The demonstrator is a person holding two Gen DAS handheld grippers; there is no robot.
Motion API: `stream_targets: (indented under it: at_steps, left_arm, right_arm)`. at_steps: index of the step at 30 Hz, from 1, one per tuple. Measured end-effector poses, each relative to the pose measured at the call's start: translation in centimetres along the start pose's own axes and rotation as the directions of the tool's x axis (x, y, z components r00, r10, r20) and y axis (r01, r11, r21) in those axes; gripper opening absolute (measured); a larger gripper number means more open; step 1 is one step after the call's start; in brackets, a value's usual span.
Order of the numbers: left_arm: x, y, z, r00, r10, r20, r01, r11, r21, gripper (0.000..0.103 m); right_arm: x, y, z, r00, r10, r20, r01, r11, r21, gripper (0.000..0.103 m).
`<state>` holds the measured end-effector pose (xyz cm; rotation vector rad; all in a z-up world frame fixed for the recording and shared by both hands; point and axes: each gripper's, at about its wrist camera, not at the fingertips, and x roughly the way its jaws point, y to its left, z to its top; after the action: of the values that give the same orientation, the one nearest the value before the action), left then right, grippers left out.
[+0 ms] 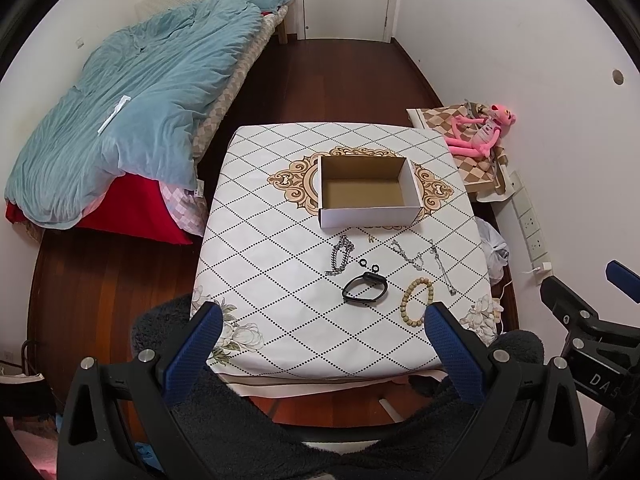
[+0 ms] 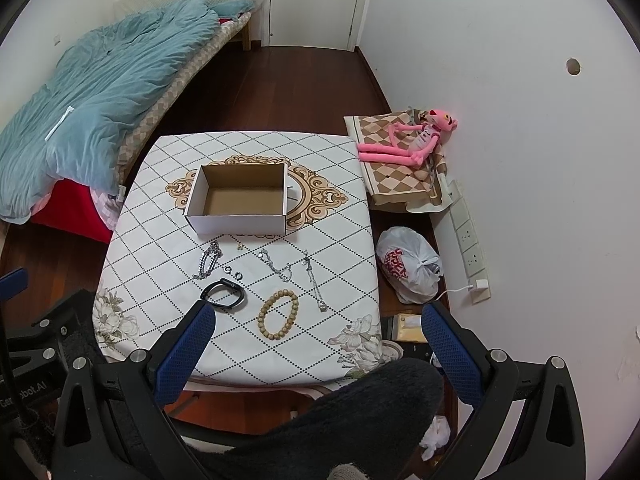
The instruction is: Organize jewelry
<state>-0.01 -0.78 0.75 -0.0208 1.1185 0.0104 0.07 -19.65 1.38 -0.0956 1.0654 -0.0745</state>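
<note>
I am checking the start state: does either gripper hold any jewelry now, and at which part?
Nothing is held. The left gripper and right gripper are both open, and the bead bracelet lies on the table.

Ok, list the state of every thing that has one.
cardboard box: open, empty
black band: loose on the table, outside the box
bead bracelet: on the table, closed loop
door: shut
left gripper: open, empty
right gripper: open, empty

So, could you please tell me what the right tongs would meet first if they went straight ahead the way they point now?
Probably the round wooden bead bracelet on the diamond-patterned tablecloth. It lies between the open right tongs, nearest along their line, though depth is unclear.
</note>
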Motion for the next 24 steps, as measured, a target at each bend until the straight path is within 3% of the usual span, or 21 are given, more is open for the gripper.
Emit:
stream_targets:
  at_steps: [24]
  left_arm:
    - [-0.60,0.34,0.31,1.000,-0.001,0.005,0.001,1.000,-0.001,0.103]
  right_arm:
    - [-0.19,-0.19,-0.02,1.000,0.000,0.004,0.000,1.000,0.001,0.103]
